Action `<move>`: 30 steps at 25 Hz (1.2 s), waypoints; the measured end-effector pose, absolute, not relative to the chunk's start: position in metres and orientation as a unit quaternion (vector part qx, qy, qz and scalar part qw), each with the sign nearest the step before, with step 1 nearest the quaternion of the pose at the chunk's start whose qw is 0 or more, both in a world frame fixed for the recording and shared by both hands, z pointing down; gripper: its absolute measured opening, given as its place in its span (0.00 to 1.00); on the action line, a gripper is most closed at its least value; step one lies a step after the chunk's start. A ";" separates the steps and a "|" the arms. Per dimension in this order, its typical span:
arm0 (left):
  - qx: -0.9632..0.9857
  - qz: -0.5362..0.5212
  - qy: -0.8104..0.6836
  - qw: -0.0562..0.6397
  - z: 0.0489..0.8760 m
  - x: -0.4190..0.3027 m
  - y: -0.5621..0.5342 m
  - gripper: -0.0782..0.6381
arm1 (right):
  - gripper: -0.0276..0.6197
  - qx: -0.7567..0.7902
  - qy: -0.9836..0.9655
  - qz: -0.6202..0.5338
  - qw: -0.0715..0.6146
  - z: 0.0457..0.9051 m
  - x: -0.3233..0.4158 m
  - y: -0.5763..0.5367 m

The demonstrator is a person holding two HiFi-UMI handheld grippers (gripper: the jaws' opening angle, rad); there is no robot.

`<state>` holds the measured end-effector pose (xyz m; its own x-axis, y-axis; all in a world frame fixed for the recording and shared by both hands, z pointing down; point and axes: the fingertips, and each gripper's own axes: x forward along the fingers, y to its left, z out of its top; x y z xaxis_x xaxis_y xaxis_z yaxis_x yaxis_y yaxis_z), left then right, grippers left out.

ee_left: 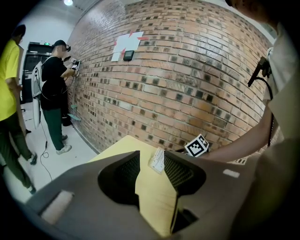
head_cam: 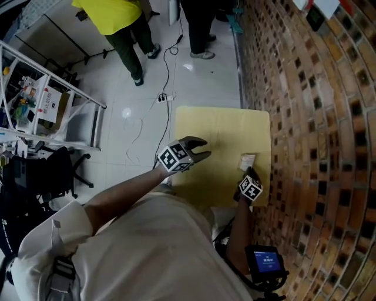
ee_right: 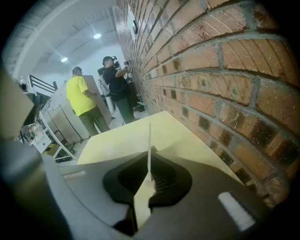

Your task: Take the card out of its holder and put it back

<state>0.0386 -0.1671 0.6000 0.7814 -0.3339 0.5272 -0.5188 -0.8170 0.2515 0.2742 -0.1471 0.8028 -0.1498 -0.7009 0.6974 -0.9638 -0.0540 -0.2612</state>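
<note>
Right tongs (ee_right: 149, 157) pinch the thin card (ee_right: 149, 136) at the table's (head_cam: 217, 129) right side, left tongs (ee_left: 151, 157) hang spread and empty, so taking it out looks just begun.

The table (head_cam: 220, 126) stands with its right edge against the brick wall (head_cam: 317, 117). The card (head_cam: 247, 160) is near that edge, just before the wall, pinched edge-on in the right gripper (head_cam: 249, 171). The left gripper (head_cam: 204, 148) hangs over the table's left half, apart from the card, with nothing between its jaws. Beyond the far edge are two persons (head_cam: 117, 17) and a floor cable (head_cam: 167, 64). A rack (head_cam: 35, 100) stands left.
</note>
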 end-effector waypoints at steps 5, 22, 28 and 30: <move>0.926 0.231 -0.230 0.191 0.596 0.041 -0.172 0.36 | 0.07 0.629 -0.667 0.361 0.173 0.790 0.276 -0.148; 0.936 0.205 -0.214 0.188 0.588 0.035 -0.184 0.36 | 0.07 0.654 -0.662 0.332 0.158 0.737 0.285 -0.145; 0.939 0.187 -0.216 0.191 0.580 0.024 -0.193 0.36 | 0.07 0.667 -0.663 0.311 0.136 0.704 0.288 -0.144; 0.939 0.181 -0.218 0.193 0.578 0.019 -0.197 0.36 | 0.07 0.672 -0.663 0.305 0.127 0.691 0.288 -0.143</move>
